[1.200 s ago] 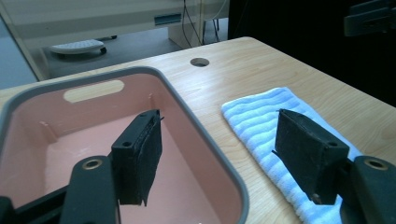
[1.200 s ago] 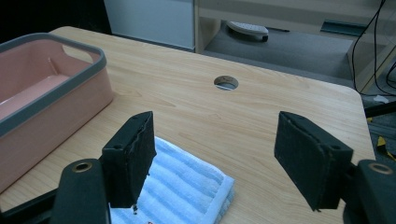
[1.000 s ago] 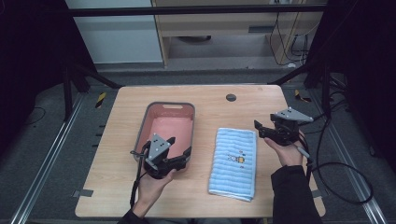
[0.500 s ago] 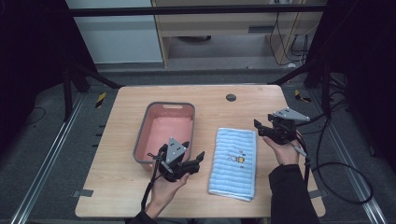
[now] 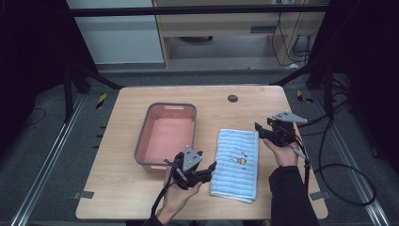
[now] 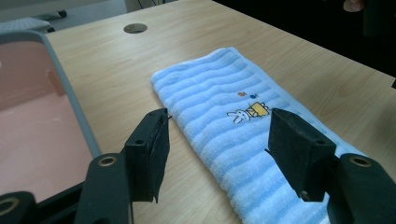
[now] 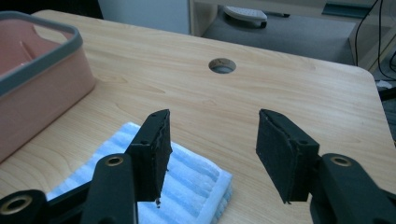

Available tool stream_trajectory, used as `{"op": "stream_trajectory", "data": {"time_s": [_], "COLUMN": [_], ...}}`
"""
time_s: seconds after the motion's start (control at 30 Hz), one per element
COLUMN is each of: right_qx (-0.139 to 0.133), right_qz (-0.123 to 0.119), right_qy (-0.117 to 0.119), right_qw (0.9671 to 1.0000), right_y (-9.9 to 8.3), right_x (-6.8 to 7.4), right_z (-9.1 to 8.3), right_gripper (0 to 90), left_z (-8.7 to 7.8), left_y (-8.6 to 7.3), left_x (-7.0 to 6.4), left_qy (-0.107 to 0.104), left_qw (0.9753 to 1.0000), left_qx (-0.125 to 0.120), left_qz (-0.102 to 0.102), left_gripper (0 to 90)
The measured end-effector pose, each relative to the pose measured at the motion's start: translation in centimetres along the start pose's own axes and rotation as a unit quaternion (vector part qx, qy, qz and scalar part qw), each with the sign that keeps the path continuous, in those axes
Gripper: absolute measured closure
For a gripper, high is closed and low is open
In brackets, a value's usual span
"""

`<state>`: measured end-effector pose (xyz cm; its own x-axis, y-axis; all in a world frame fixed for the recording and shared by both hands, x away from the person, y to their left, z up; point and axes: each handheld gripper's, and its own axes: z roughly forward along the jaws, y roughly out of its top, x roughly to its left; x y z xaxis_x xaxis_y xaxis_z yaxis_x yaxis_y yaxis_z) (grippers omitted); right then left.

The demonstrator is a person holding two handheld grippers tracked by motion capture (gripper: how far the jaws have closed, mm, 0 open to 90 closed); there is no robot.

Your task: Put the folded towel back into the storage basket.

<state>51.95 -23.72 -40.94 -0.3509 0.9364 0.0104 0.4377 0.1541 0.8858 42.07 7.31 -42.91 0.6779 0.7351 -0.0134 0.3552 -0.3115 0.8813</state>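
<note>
Left claw moved from the basin to the towel, jaws apart

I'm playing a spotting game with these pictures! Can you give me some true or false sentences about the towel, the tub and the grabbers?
1. The blue towel is folded and lies flat on the table. True.
2. The pink tub has toys in it. False: nothing is inside it.
3. The left gripper is open, jaws apart over the towel's edge. True.
4. The right gripper is squeezing the towel. False: its jaws are open and hold nothing.
5. The towel has a bunny picture on it. True.
</note>
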Motion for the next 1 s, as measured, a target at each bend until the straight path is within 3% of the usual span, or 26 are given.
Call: {"op": "stream_trajectory", "data": {"time_s": [0.47, 0.7, 0.87, 1.0], "right_qx": [0.034, 0.048, 0.058, 0.077], "right_qz": [0.002, 0.005, 0.013, 0.004], "right_qy": [-0.003, 0.004, 0.009, 0.008], "right_qw": [0.9994, 0.9988, 0.9982, 0.9970], "right_y": [-1.8, -2.7, -3.7, -4.4], "right_x": [-0.2, -0.1, -0.1, 0.0], "right_z": [1.9, 2.6, 3.2, 3.7], "right_gripper": [46.7, 48.7, 50.3, 50.4], "left_z": [1.6, 2.3, 2.6, 3.0], "left_y": [-1.8, -2.5, -3.2, -3.7], "left_x": [-1.0, -1.4, -1.6, -1.7], "left_qy": [-0.003, -0.014, -0.012, -0.015], "left_qw": [0.9994, 0.9988, 0.9983, 0.9977], "left_qx": [0.034, 0.043, 0.056, 0.066], "left_qz": [0.008, 0.015, 0.009, 0.008], "left_gripper": [41.4, 44.1, 46.9, 47.9]}}
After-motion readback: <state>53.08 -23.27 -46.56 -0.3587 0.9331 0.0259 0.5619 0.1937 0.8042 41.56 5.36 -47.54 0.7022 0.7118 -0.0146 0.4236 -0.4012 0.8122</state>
